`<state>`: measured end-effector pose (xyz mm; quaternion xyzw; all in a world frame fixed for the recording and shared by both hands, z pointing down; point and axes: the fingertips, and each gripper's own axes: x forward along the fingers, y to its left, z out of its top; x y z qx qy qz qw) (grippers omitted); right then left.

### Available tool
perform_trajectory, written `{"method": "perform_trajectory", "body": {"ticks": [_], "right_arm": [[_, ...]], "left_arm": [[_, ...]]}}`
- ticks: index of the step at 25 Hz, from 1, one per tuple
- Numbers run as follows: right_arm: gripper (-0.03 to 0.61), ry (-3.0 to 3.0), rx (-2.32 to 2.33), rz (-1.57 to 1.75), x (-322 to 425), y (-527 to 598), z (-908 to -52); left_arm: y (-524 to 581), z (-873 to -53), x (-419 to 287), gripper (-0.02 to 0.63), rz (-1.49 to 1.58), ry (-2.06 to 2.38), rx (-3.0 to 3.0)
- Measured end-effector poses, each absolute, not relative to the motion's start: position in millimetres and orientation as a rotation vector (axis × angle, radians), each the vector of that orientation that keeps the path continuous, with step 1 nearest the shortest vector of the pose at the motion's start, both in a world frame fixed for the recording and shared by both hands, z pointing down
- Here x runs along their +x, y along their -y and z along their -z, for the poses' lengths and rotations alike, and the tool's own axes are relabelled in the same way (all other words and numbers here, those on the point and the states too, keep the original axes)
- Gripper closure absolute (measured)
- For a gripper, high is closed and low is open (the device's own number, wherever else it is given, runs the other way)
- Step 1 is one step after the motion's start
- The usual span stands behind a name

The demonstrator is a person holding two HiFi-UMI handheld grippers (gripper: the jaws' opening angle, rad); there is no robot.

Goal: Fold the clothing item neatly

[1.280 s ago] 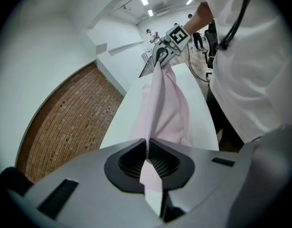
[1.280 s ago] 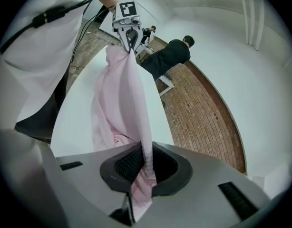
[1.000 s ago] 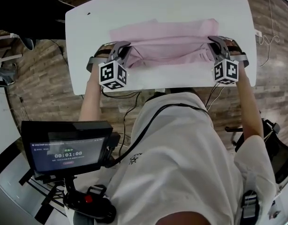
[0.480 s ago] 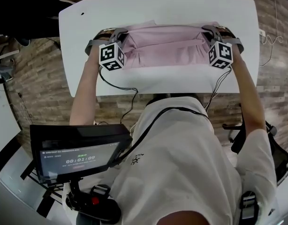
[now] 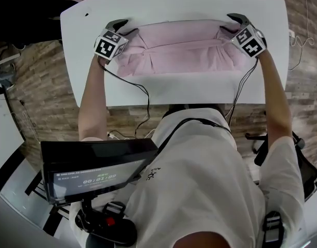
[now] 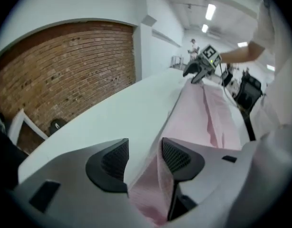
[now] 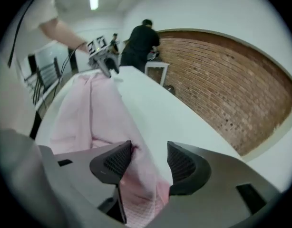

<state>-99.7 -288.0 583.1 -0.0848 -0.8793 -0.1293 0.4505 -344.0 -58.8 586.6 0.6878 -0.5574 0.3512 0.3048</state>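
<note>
Evidently the lengthwise fold is laid and is being let go: the pink garment [image 5: 181,53] lies as a long doubled band across the far half of the white table [image 5: 189,4], its upper layer brought over so that the two long edges run close together along the far side. The left gripper [image 5: 125,29] sits at the band's left end and the right gripper [image 5: 231,25] at its right end, both tipped down toward the tabletop. In the left gripper view the jaws of the left gripper [image 6: 143,158] have just been opening and stand wide apart; a fold of pink cloth rises between them and leans on the inner pad, but nothing is pinched. The right gripper view shows the same for the right gripper [image 7: 148,160]: jaws just opened, spread wide, the cloth's corner slack between them and resting against one pad only. So this step looks all but finished, though the fabric has not yet fallen clear of either claw. The band looks untidy, with a ridge along its middle and puckers bunched near both ends, most at the left. What appears left is to draw both grippers off the cloth, flatten those creases, and then fold the band crosswise, perhaps more than once, into a compact packet.
</note>
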Motion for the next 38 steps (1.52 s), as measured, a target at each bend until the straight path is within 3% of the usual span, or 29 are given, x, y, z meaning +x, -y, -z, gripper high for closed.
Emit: {"method": "perform_trajectory", "body": {"ticks": [4, 8, 10, 11, 12, 17, 21, 23, 30, 34, 38], "right_arm": [[0.359, 2.29, -0.11, -0.196, -87.8, 325.5, -574.9], [0.367, 2.369, 0.011, -0.264, -70.7, 347.1, -551.0], [0.577, 2.399, 0.06, -0.191, -58.7, 339.0, -538.1], [0.577, 2.406, 0.068, -0.169, -52.2, 328.5, -533.3], [0.577, 2.411, 0.067, -0.161, -46.2, 314.2, -529.8], [0.577, 2.437, 0.16, -0.141, -21.8, 234.9, -536.2], [0.577, 2.413, 0.222, -0.146, -6.3, 198.7, -574.8], [0.577, 2.372, 0.265, -0.111, 6.4, 198.8, -595.3], [0.577, 2.292, 0.416, -0.165, 34.9, 253.2, -636.5], [0.576, 2.396, 0.401, -0.297, 38.0, 234.4, -581.7], [0.577, 2.505, 0.436, -0.363, 21.8, 262.6, -549.0]], "left_arm": [[55.6, -580.5, -351.2, 0.41, -0.469, 1.412, 1.739], [59.8, -553.6, -388.5, 0.41, -0.108, 1.556, 1.66], [54.3, -535.2, -402.2, 0.424, -0.063, 1.693, 1.619], [48.1, -526.9, -400.8, 0.541, -0.088, 1.75, 1.604], [39.9, -519.7, -393.0, 0.614, -0.137, 1.792, 1.596], [-7.8, -522.5, -295.6, 0.612, -0.495, 1.865, 1.555], [-13.9, -573.0, -220.4, 0.614, -0.501, 1.888, 1.458], [-20.5, -601.1, -218.3, 0.614, -0.475, 1.95, 1.358], [-30.1, -629.9, -252.1, 0.613, 0.071, 1.842, 1.174], [-54.1, -567.3, -240.3, 0.613, 0.062, 1.755, 1.352], [-46.0, -536.3, -281.4, 0.612, 0.015, 1.874, 1.421]]}}
